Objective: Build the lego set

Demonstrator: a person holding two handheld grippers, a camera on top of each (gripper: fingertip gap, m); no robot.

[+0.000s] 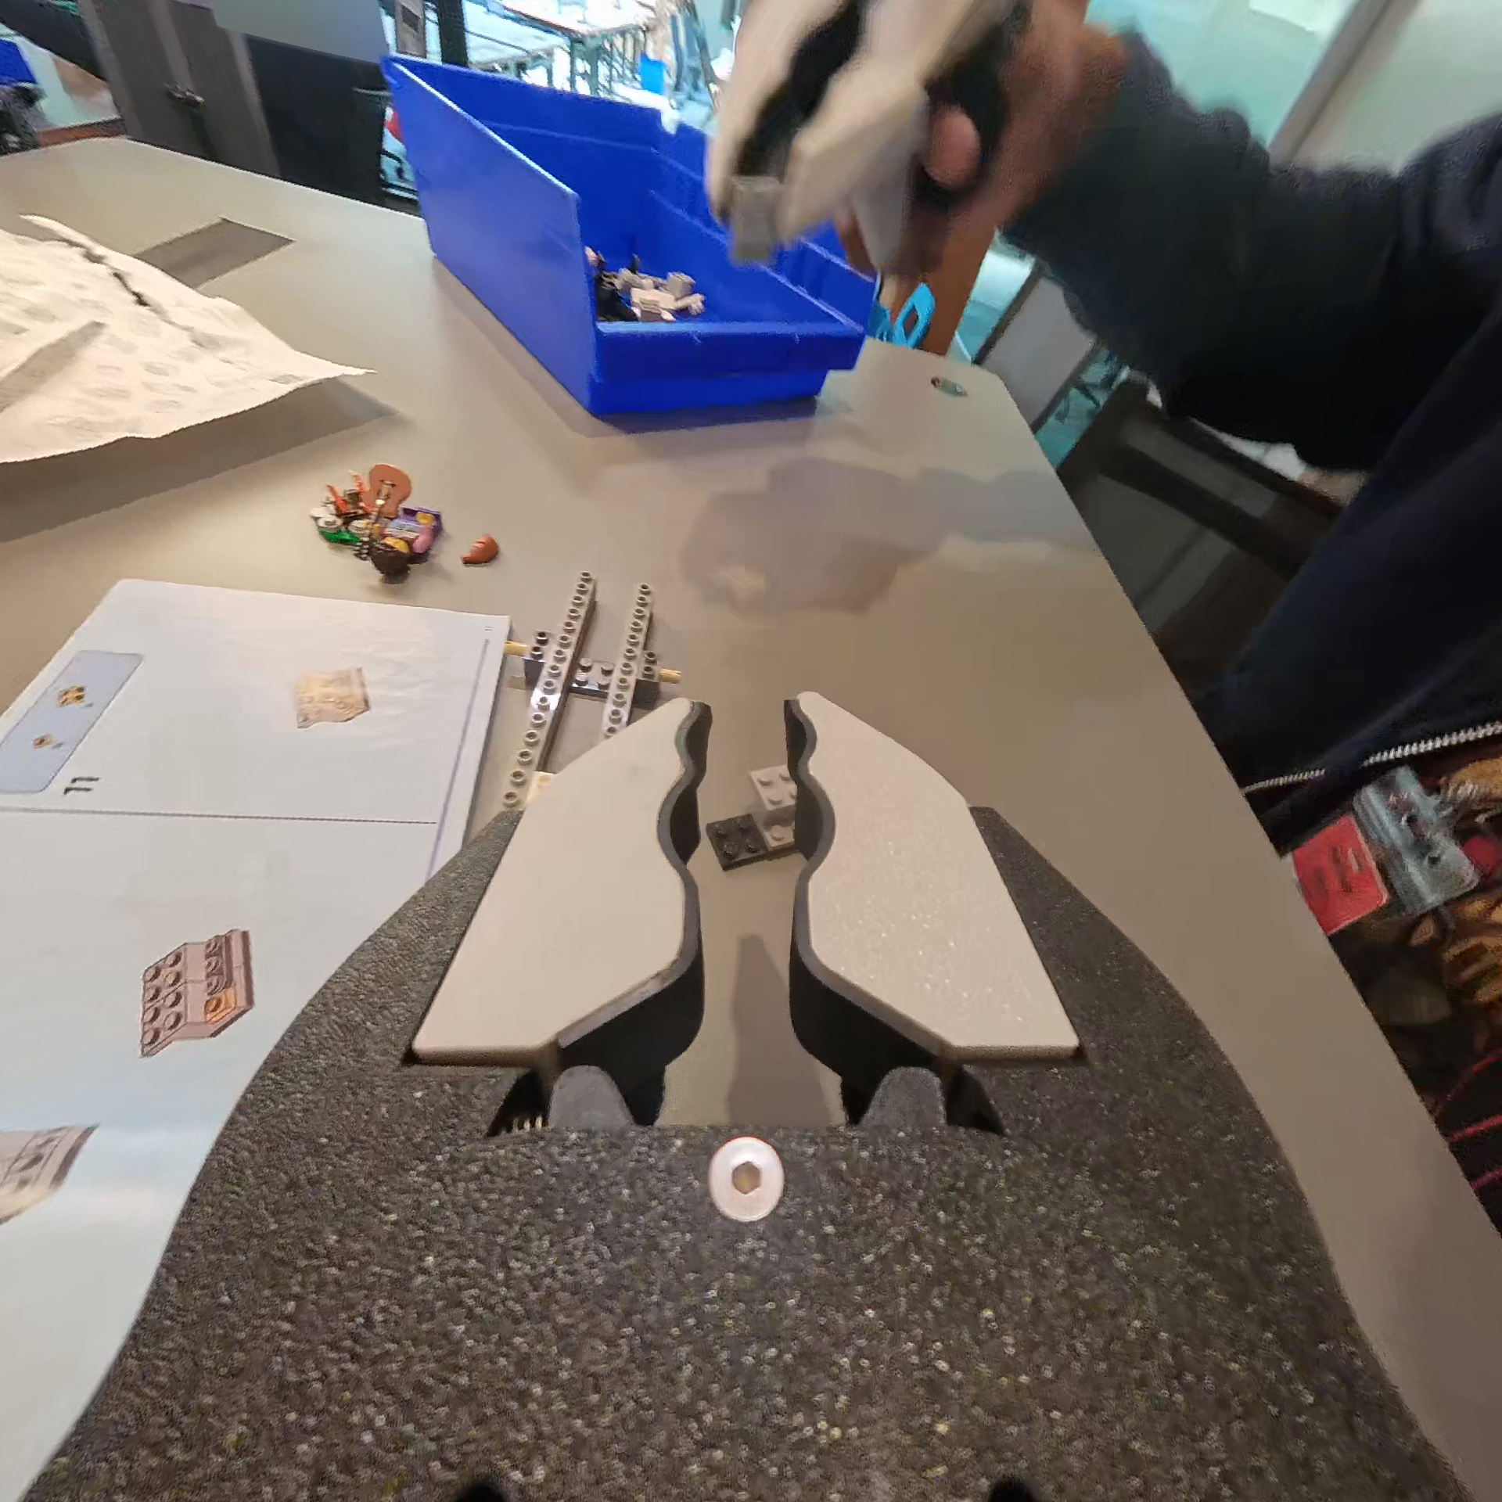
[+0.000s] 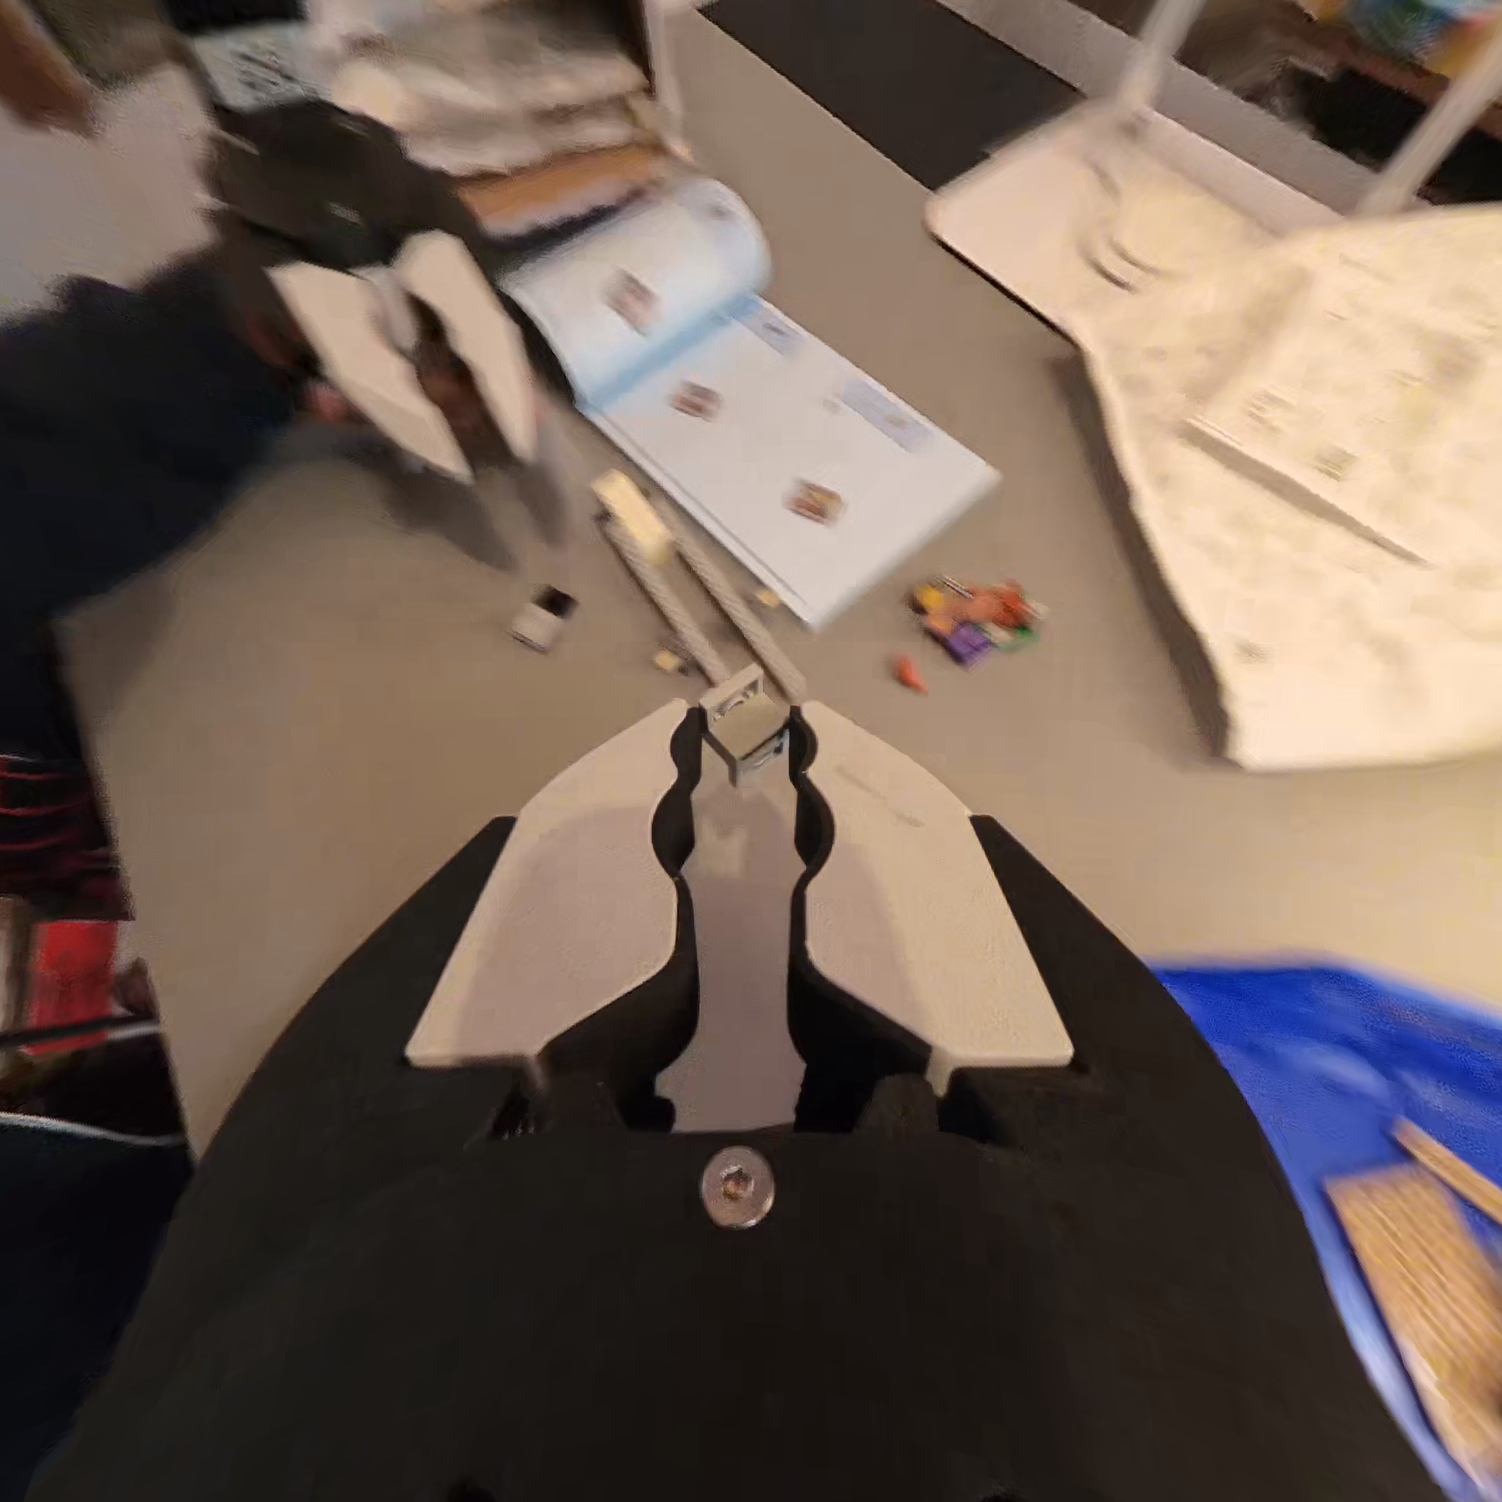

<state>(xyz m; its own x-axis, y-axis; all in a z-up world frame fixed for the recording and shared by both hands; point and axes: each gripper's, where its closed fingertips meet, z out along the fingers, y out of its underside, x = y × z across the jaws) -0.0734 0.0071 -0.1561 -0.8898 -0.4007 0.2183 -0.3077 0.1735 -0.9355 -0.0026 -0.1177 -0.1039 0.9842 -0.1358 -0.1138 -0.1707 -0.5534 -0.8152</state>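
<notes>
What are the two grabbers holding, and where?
The right gripper pinches a small grey brick by its sides at the fingertips. The left gripper holds nothing.

Bare grey tabletop (image 1: 1016, 650) is lying open toward its right edge; the blue plastic bin (image 1: 618, 268) is blocking the far end, the pale open booklet (image 1: 244, 731) and long grey studded beams (image 1: 569, 675) crowding the left.

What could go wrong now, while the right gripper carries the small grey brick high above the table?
1. The right gripper pinches the small grey plastic brick only at the fingertips, skewed; it may slip and fall.
2. The right wrist view is blurred, suggesting fast motion, so the brick could perhaps shake free.
3. The left gripper is open over the small grey and black brick assembly on the grey table; its fingers may knock it.
</notes>
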